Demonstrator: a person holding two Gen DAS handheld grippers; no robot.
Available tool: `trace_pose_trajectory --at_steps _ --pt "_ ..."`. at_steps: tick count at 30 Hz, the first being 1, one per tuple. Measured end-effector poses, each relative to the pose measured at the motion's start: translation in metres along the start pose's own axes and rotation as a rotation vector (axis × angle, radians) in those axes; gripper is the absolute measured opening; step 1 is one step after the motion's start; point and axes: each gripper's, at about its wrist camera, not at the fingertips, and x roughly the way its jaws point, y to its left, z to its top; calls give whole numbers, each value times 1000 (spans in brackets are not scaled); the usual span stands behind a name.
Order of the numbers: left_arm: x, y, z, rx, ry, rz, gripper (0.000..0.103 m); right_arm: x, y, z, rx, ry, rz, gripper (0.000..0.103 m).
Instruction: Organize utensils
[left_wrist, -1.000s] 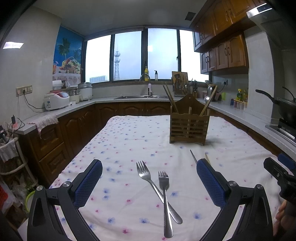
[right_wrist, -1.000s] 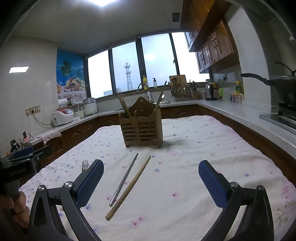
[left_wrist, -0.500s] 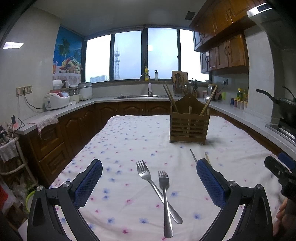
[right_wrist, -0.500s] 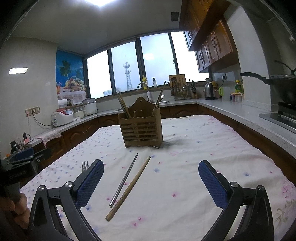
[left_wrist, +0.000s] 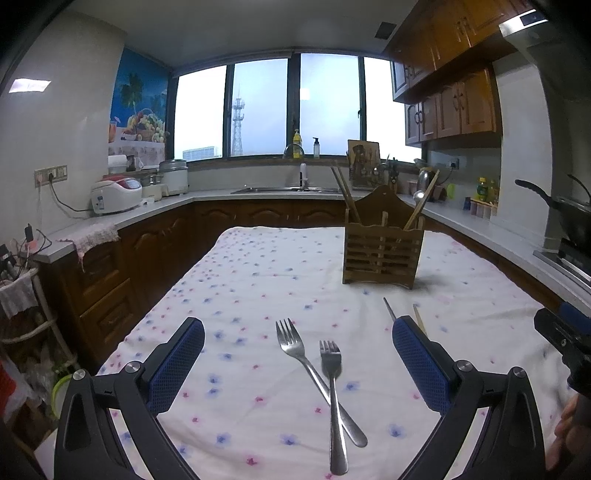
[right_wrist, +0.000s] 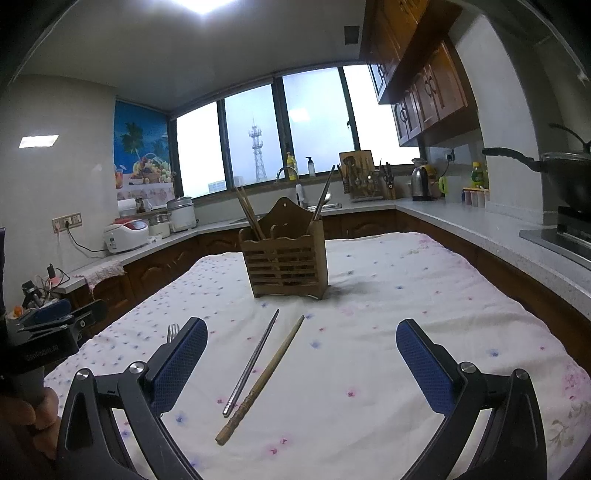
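- Two forks lay crossed on the flowered tablecloth (left_wrist: 258, 280) in the lower middle of the left wrist view: the longer fork (left_wrist: 314, 373) ran from upper left to lower right, and the shorter fork (left_wrist: 334, 402) lay over its handle.
- The left gripper (left_wrist: 297, 363) hung above them with its blue pads wide apart, holding nothing.
- The right gripper (right_wrist: 301, 365) was likewise spread wide and empty, low in its own frame.
- Between its fingers lay a metal chopstick (right_wrist: 253, 363) and, just beside it to the right, a wooden chopstick (right_wrist: 262, 380), both slanting toward the upper right.
- The wooden utensil holder (right_wrist: 284, 264) stood upright at mid-frame beyond them, with chopsticks leaning out of it at either side.
- Nothing stood between the chopsticks and the holder.
- Further back, a rice cooker (right_wrist: 125, 234) sat at the left on the counter, a kettle (right_wrist: 421, 182) at the right, and a wok (right_wrist: 565, 173) at the far right edge.
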Motion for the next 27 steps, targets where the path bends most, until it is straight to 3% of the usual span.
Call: trace_pose_trajectory --at_steps 27 --pt "3 -4 0 1 10 -8 102 2 2 3 12 8 2 103"
